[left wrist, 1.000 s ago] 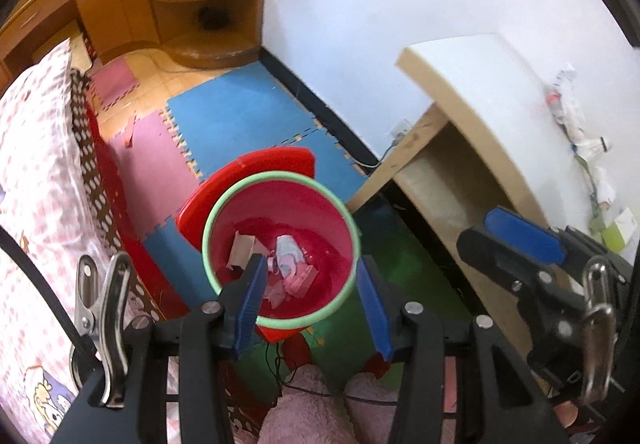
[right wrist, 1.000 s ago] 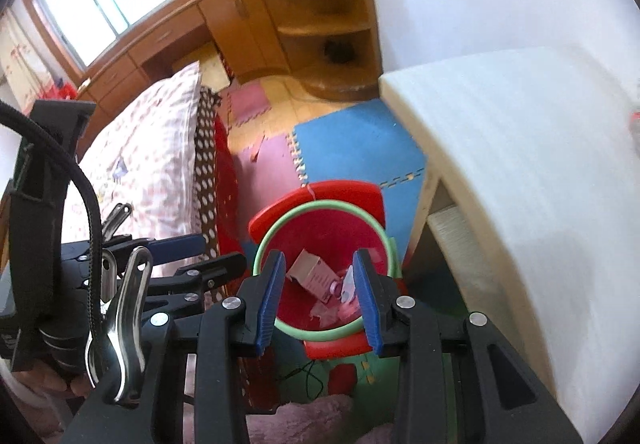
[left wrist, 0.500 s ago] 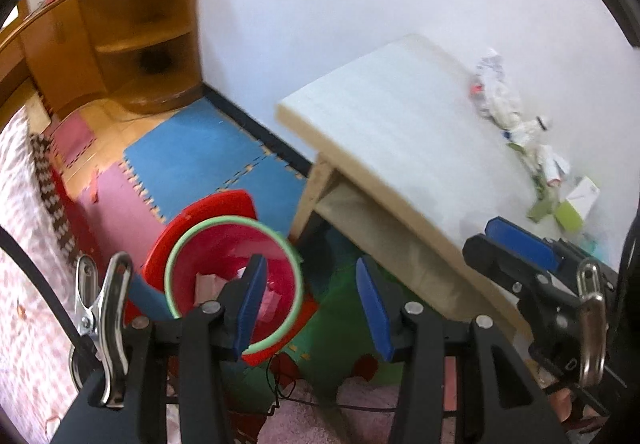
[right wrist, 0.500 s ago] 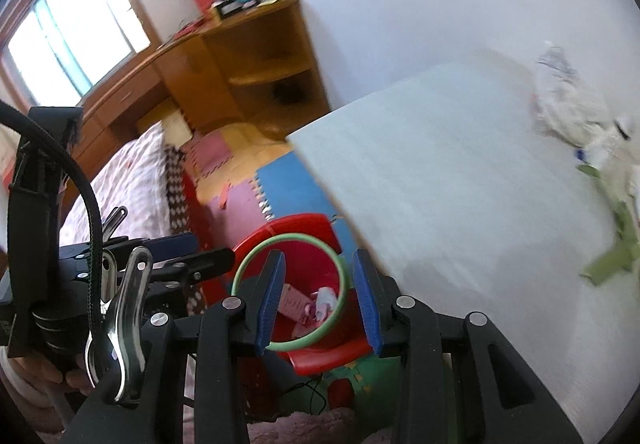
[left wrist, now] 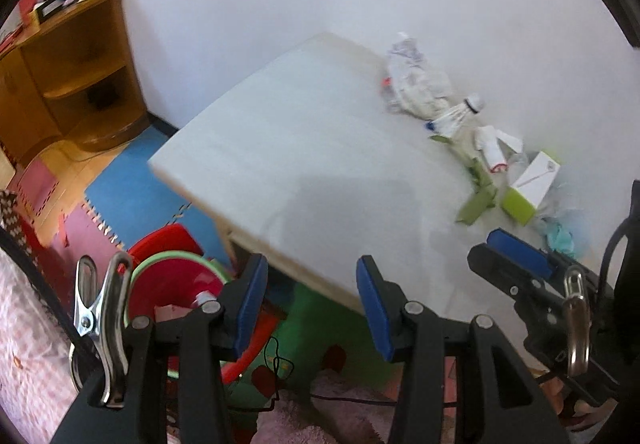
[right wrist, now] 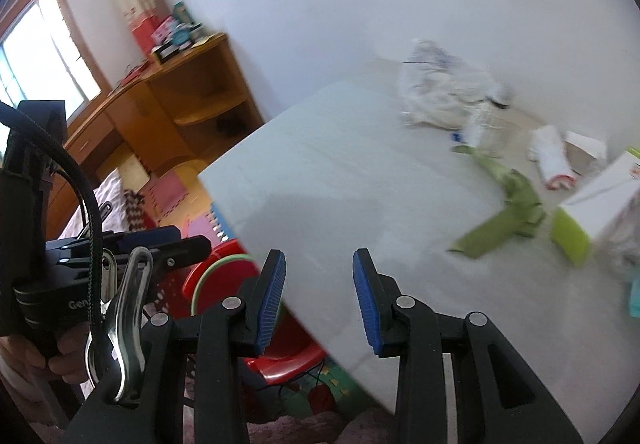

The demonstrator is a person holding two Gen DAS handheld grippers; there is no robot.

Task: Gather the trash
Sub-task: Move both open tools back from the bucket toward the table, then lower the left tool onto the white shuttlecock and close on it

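A pale table (left wrist: pixel 304 148) (right wrist: pixel 360 196) carries trash at its far right: a crumpled white bag (left wrist: pixel 416 84) (right wrist: pixel 444 96), a shuttlecock (left wrist: pixel 456 116), a green wrapper (left wrist: pixel 478 200) (right wrist: pixel 504 216), a rolled white tube (left wrist: pixel 492 152) (right wrist: pixel 554 160) and a white-and-green box (left wrist: pixel 530 184) (right wrist: pixel 596 204). My left gripper (left wrist: pixel 310 304) is open and empty over the table's near edge. My right gripper (right wrist: pixel 318 294) is open and empty above the table's near part. The red bin (left wrist: pixel 172 292) (right wrist: pixel 224 284) with a green rim stands on the floor at the lower left, holding scraps.
A wooden corner shelf (left wrist: pixel 76 72) (right wrist: pixel 192 100) stands by the white wall. Coloured foam mats (left wrist: pixel 132 188) cover the floor. A bed with a pink cover (left wrist: pixel 24 344) lies at the left. The other gripper shows at each view's side.
Both grippers have risen and swung right, away from the red bin and toward the table. The bin has slid to the lower left and the trash on the table has come into view.
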